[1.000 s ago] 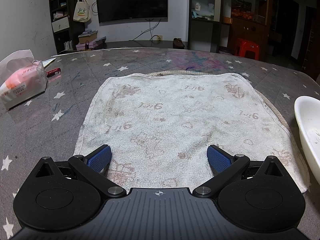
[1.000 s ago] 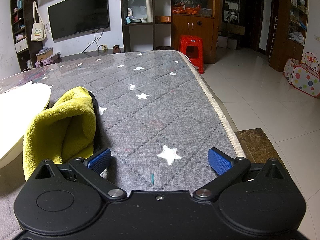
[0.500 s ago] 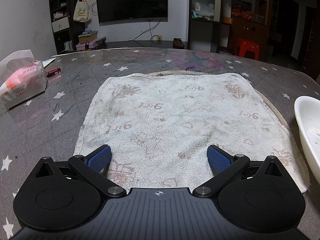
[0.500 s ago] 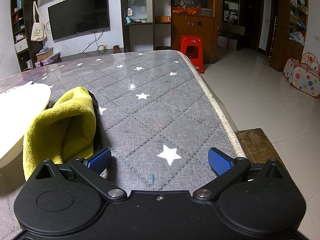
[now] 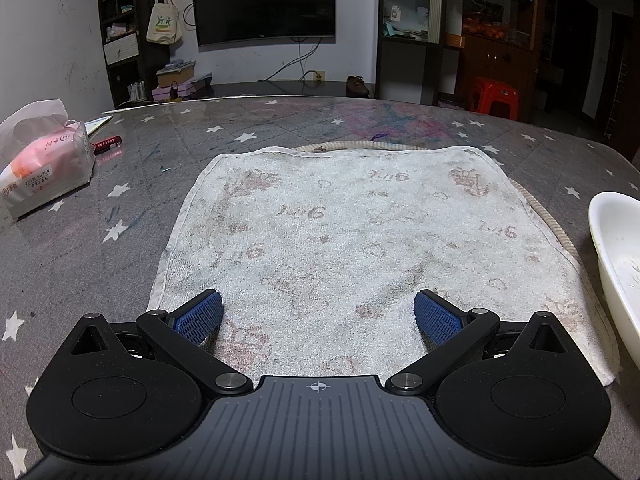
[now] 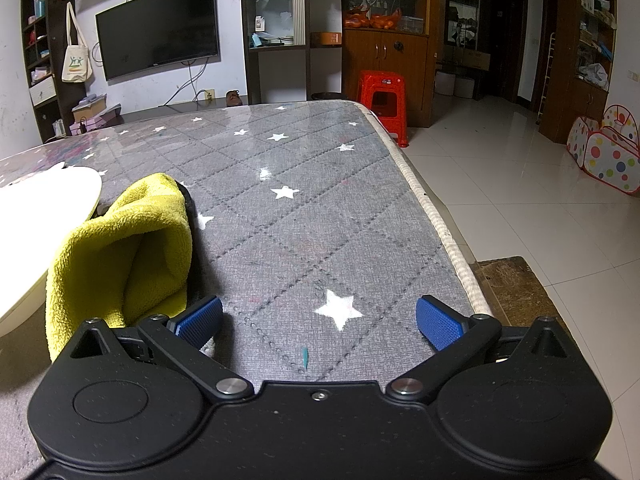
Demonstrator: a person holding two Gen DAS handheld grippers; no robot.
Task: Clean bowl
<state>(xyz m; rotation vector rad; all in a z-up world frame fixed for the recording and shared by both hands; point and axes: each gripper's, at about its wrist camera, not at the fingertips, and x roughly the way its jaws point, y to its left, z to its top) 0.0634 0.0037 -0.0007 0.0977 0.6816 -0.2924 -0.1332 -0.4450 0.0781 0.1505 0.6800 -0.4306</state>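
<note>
A white bowl (image 5: 618, 256) with dark specks inside sits at the right edge of the left wrist view; it also shows at the left edge of the right wrist view (image 6: 36, 232). A yellow-green cloth (image 6: 120, 252) lies crumpled beside the bowl, just left of my right gripper's left finger. My left gripper (image 5: 318, 316) is open and empty, low over a stained white towel (image 5: 352, 240). My right gripper (image 6: 320, 320) is open and empty over the grey star-patterned table cover (image 6: 304, 216).
A tissue pack (image 5: 40, 168) and a red pen (image 5: 106, 143) lie at the far left of the table. The table's right edge (image 6: 436, 224) drops to a tiled floor. A red stool (image 6: 384, 96) stands beyond the far corner.
</note>
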